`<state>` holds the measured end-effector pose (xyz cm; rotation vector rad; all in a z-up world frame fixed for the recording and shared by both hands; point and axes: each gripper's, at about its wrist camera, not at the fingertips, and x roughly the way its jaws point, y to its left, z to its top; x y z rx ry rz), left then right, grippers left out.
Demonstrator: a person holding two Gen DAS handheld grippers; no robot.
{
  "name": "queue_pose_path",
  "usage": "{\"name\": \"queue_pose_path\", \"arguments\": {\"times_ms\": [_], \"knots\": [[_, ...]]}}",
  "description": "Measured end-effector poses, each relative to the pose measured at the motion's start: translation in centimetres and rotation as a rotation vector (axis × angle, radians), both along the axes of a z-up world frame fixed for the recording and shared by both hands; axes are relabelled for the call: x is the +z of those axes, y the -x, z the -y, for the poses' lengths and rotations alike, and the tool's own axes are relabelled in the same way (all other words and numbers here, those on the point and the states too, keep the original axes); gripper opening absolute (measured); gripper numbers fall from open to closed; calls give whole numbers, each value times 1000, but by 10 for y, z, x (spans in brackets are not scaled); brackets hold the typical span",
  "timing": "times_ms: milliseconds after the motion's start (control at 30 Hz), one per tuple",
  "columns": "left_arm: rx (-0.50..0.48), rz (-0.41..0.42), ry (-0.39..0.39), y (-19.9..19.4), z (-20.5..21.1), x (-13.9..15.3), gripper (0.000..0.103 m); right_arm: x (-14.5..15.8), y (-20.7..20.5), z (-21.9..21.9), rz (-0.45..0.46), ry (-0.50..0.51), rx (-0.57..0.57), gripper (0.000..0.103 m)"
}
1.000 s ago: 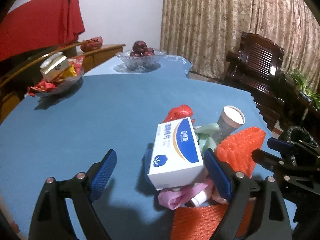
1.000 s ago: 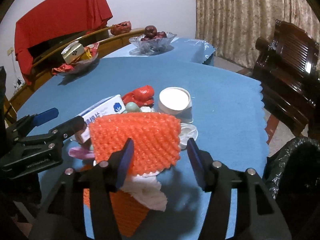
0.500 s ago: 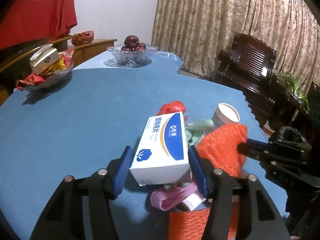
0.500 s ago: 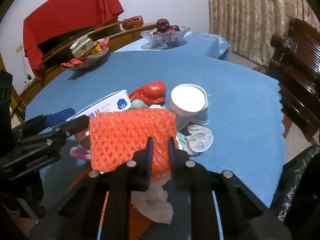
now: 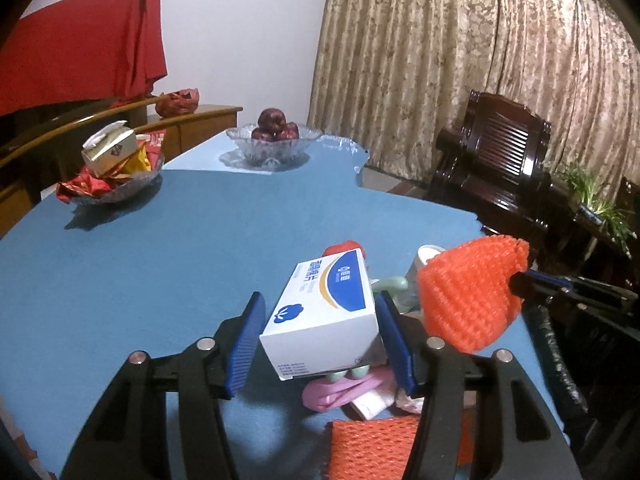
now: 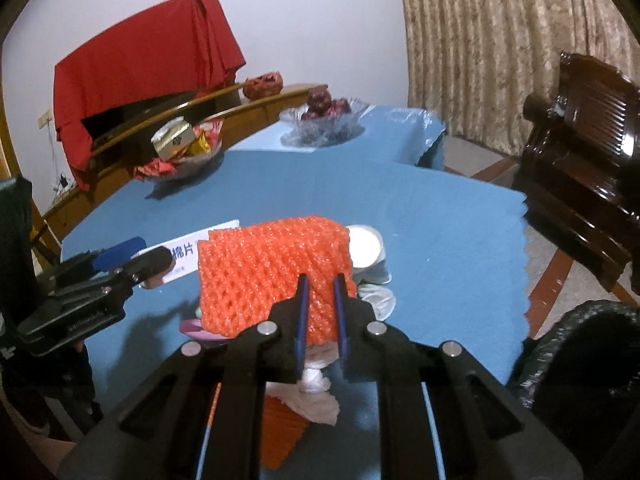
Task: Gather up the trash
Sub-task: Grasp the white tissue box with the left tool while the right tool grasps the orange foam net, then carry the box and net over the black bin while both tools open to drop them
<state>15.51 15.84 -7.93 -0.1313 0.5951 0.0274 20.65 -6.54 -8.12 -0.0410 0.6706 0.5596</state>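
My left gripper (image 5: 318,300) is shut on a white and blue box (image 5: 328,312), holding it tilted above the trash pile on the blue table (image 5: 160,260). My right gripper (image 6: 321,280) is shut on an orange foam net (image 6: 276,268) and holds it up above the pile. That net (image 5: 468,292) hangs right of the box, with the right gripper (image 5: 560,288) behind it. From the right wrist, the left gripper (image 6: 128,258) and the box (image 6: 192,248) are at the left. Under them lie a paper cup (image 6: 366,248), a pink wrapper (image 5: 340,390), a white tissue (image 6: 316,396) and a second orange net (image 5: 372,448).
A black trash bag (image 6: 580,356) gapes off the table's near right edge. At the far side stand a glass fruit bowl (image 5: 274,144) and a snack bowl (image 5: 112,176). A dark wooden chair (image 5: 500,152) stands to the right, before the curtain.
Both grippers were open around their things. The left has closed on the box and the right on the orange net, and both have risen off the pile.
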Motion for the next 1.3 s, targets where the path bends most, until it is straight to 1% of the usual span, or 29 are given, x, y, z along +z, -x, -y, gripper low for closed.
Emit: {"name": "queue_pose_path", "arguments": {"times_ms": [167, 367, 467, 600, 833, 1033, 1200, 1300], "knots": [[-23, 23, 3, 11, 12, 13, 56, 14, 14, 22, 25, 5, -40, 11], [-107, 46, 12, 21, 48, 27, 56, 23, 35, 71, 30, 12, -137, 11], [-168, 54, 20, 22, 75, 33, 56, 23, 45, 99, 28, 31, -194, 11], [-273, 57, 27, 18, 119, 36, 56, 19, 57, 142, 15, 54, -289, 11], [-445, 42, 22, 9, 203, 27, 56, -1, 76, 219, -32, 80, -468, 11], [-562, 7, 11, 0, 270, 10, 56, -24, 88, 267, -74, 95, -587, 11], [-629, -41, -5, -6, 314, -8, 56, -44, 94, 297, -117, 102, -652, 11], [-654, -71, -6, -5, 330, -18, 56, -53, 92, 304, -147, 106, -669, 13]]}}
